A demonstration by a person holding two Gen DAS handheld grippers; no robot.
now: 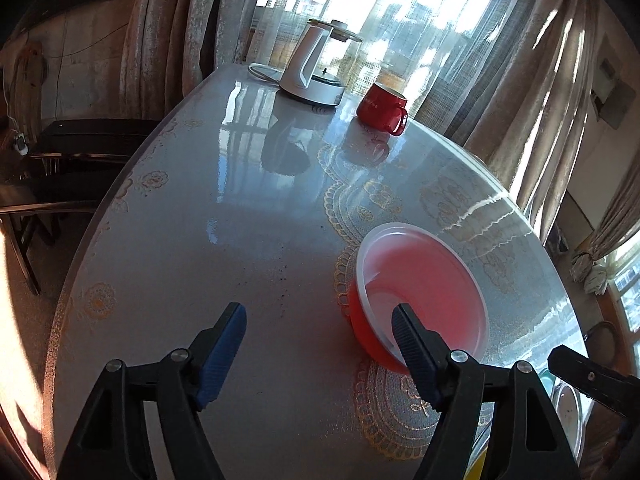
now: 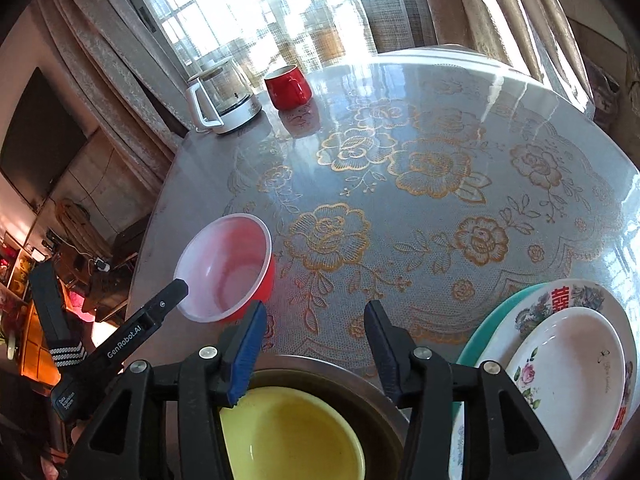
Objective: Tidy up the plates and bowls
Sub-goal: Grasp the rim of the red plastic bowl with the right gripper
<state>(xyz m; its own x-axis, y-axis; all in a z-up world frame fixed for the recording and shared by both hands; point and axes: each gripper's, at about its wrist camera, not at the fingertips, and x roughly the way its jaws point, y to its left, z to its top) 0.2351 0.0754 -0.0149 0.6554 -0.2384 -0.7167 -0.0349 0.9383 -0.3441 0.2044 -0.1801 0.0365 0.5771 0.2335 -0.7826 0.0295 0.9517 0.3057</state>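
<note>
A red bowl with a white inside (image 1: 424, 280) stands on the round table (image 1: 224, 208). My left gripper (image 1: 320, 318) is open, its right finger over the bowl's near rim, the left finger over bare table. The bowl also shows in the right wrist view (image 2: 224, 264), with the left gripper's finger (image 2: 160, 304) at its rim. My right gripper (image 2: 316, 316) is open and empty above a yellow bowl (image 2: 296, 436) nested in a metal bowl (image 2: 360, 384). At the right lies a stack of plates: a small white floral plate (image 2: 568, 384) on a patterned plate (image 2: 576, 292) on a teal plate (image 2: 496, 320).
A white electric kettle (image 1: 316, 68) and a red mug (image 1: 382, 108) stand at the table's far edge by the curtains (image 1: 500, 60). A dark chair (image 1: 48, 184) stands left of the table. The right gripper (image 1: 592, 380) shows at the left view's lower right.
</note>
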